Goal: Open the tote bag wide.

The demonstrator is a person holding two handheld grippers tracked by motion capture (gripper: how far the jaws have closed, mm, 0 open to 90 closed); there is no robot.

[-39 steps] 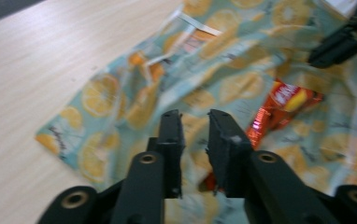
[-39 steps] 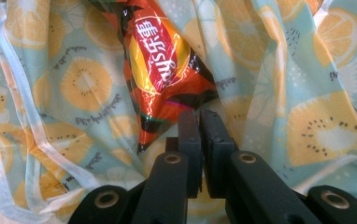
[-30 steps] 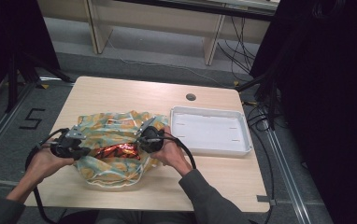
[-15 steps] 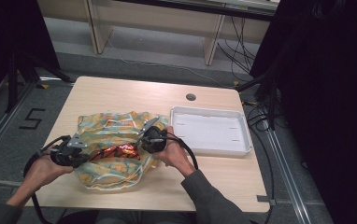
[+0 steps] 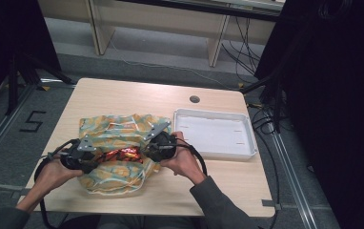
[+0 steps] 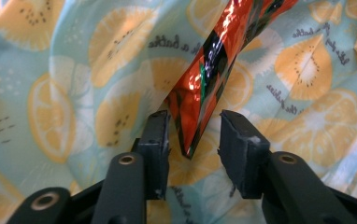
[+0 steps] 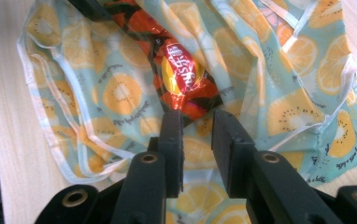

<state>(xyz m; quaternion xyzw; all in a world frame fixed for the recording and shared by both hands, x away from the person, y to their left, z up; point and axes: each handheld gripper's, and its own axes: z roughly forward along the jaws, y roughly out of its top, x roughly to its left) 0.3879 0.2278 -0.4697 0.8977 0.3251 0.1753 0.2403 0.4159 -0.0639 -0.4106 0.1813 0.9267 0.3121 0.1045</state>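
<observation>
**Snack packet released on the lemon-print cloth**

On the pale wooden table, a shiny red-orange snack packet lay on a crumpled lemon-print cloth at about 7 o'clock from the table's centre. The left gripper had just been opening; the packet's corner hung between its parted jaws, apparently touching neither pad. The right gripper had likewise just been opening, its jaws slightly apart just short of the packet's other end. A white tray sat at 3 o'clock of the cloth.
</observation>
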